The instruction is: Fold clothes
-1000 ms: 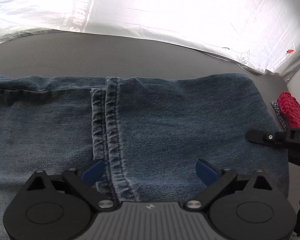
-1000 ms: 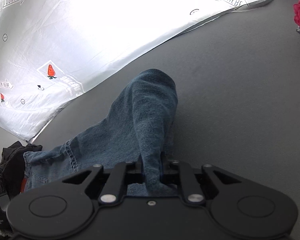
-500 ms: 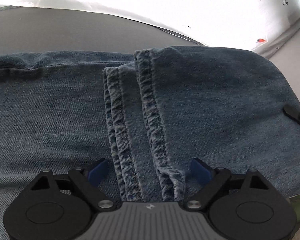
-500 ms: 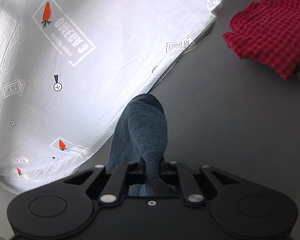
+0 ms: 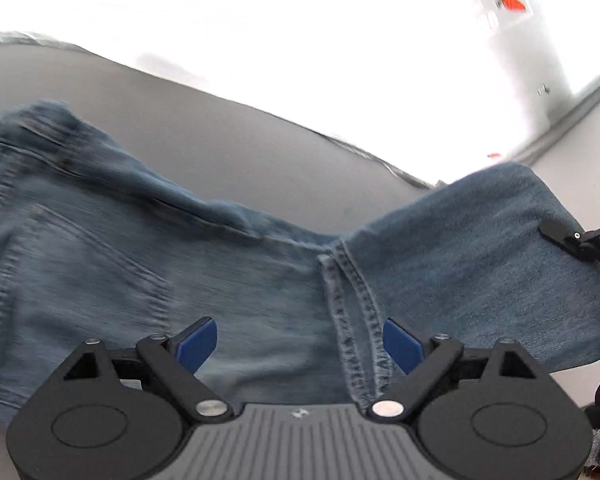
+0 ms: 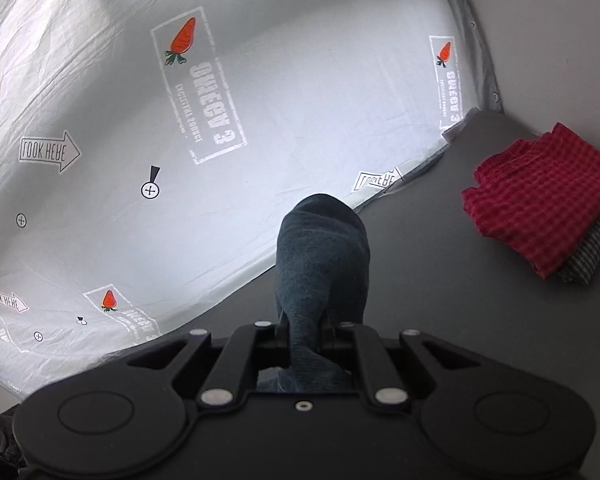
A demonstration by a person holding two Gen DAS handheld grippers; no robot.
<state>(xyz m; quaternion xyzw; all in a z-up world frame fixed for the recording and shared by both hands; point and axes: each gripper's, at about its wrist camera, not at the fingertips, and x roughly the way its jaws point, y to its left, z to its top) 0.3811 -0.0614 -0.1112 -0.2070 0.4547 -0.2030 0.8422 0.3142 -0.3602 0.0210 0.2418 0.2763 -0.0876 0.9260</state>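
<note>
Blue jeans (image 5: 260, 280) lie folded on the grey table, back pocket at the left, leg hems (image 5: 356, 320) running up the middle. My left gripper (image 5: 300, 344) is open, its blue pads (image 5: 198, 344) straddling the hems just above the denim. My right gripper (image 6: 304, 332) is shut on a fold of the jeans (image 6: 320, 256), which bulges up between its fingers. The right gripper also shows at the right edge of the left wrist view (image 5: 580, 240), holding the lifted right end of the jeans.
A folded red checked garment (image 6: 540, 204) lies on a grey striped one (image 6: 592, 248) at the table's right. A white printed sheet (image 6: 220, 140) hangs behind the grey table (image 6: 440, 280). Dark cloth (image 6: 4, 436) sits at the lower left.
The right gripper has lifted its end of the jeans higher and swung toward the red garment. The left gripper has pulled back, bringing the back pocket into view; its jaws stay open.
</note>
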